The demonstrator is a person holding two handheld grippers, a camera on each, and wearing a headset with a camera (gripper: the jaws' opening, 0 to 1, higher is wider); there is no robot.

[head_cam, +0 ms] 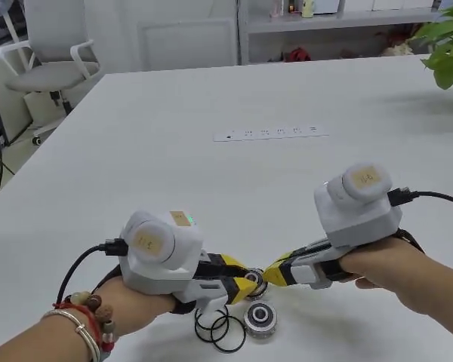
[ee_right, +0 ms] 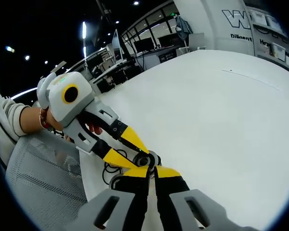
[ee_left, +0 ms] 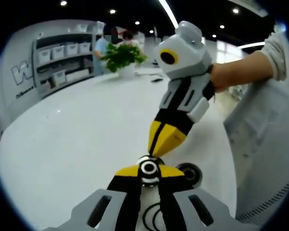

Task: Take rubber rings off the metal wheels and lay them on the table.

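Holds left gripper (head_cam: 244,282) at lower left, clamped on a wheel (ee_left: 149,169); holds right gripper (head_cam: 273,276) at lower right, jaws pinched together, tips meeting at bottom centre.

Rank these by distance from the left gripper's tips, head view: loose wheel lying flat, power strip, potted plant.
1. Loose wheel: right beside the left gripper tips, on the side nearer the person.
2. Power strip: well ahead, mid-view.
3. Potted plant: far right corner, the farthest.
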